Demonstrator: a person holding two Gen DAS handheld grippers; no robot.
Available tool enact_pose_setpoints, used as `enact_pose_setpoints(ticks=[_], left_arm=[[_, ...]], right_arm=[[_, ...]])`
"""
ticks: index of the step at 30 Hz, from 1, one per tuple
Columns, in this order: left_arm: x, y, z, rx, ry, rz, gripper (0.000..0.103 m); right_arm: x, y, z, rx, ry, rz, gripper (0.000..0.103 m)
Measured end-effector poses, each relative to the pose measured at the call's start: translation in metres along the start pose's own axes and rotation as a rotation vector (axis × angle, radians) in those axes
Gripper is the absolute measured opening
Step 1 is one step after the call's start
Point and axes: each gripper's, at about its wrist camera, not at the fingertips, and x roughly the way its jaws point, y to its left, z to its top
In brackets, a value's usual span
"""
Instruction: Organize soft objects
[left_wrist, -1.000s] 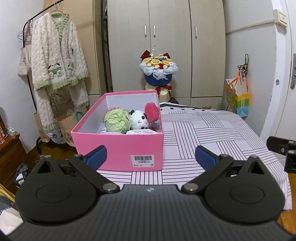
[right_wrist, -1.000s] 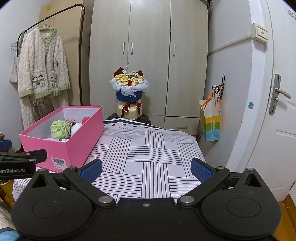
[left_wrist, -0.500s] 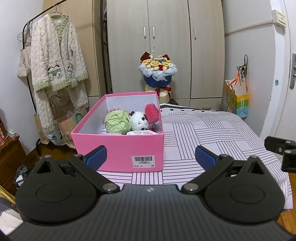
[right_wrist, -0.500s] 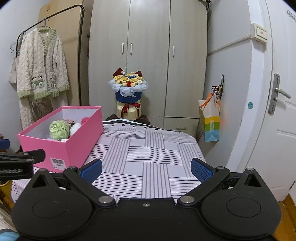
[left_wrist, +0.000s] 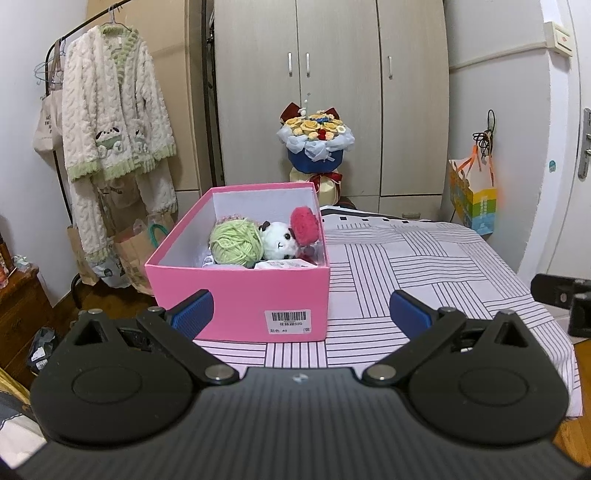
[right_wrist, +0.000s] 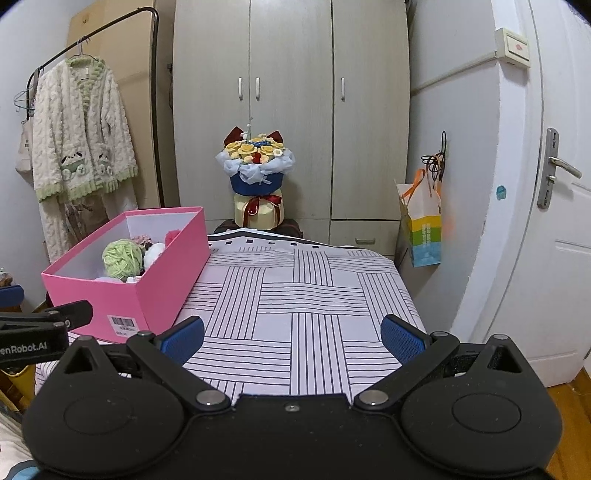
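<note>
In the left wrist view the pink box fills the centre-left of the frame, just ahead of the left gripper, whose jaws are spread and empty; the box's long axis runs away from the camera, and at its far end lie the yarn, the panda and the red pompom. In the right wrist view the box sits at middle left, off to the side of the right gripper, also spread and empty over bare striped cloth. By my reading the left gripper is nearer, and the cloth shows no loose soft thing.
</note>
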Motion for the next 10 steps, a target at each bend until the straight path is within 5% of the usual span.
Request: enact_pose_setpoints(ticks=[10], left_arm=[[-0.0016,0.0012,-0.0006,-0.006,0.001,-0.009,0.103]], right_arm=[[0.0006,0.0000,-0.0010,-0.011,0.000,-0.007,0.103]])
